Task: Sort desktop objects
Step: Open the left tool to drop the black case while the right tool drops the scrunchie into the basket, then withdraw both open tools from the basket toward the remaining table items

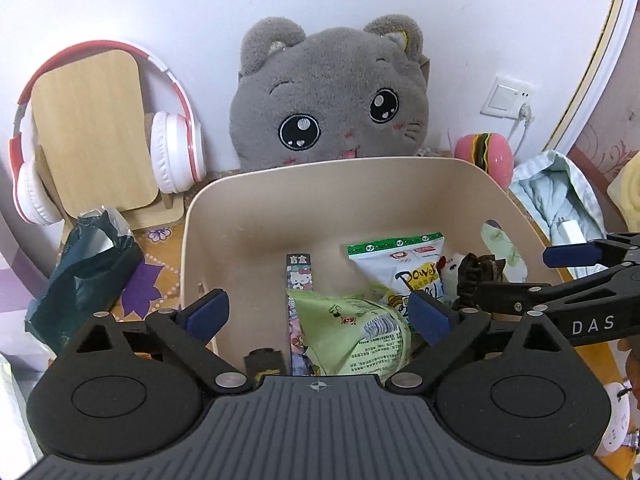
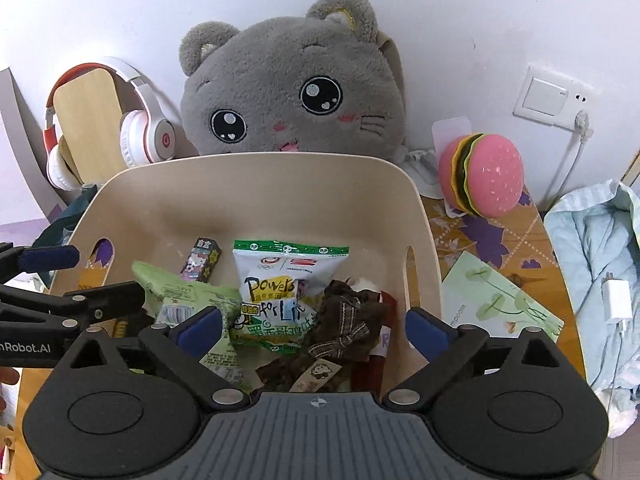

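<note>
A beige storage bin (image 1: 248,216) (image 2: 168,200) holds a green snack bag (image 1: 352,332) (image 2: 188,296), a white "Power" snack packet (image 1: 404,268) (image 2: 280,276), a Hello Kitty strip (image 1: 298,276) (image 2: 200,262) and a brown bow hair clip (image 2: 344,320) (image 1: 480,276). My left gripper (image 1: 320,314) is open and empty above the bin's near left part. My right gripper (image 2: 316,330) is open and empty above the bin's near right part. Each gripper shows at the edge of the other's view.
A grey cat plush (image 1: 332,96) (image 2: 288,84) leans on the wall behind the bin. Red-white headphones (image 1: 172,144) (image 2: 144,136) hang on a wooden stand to the left. A dark green bag (image 1: 80,280) lies left. A burger toy (image 2: 484,176), a green card (image 2: 500,300) and a charger (image 2: 616,300) lie right.
</note>
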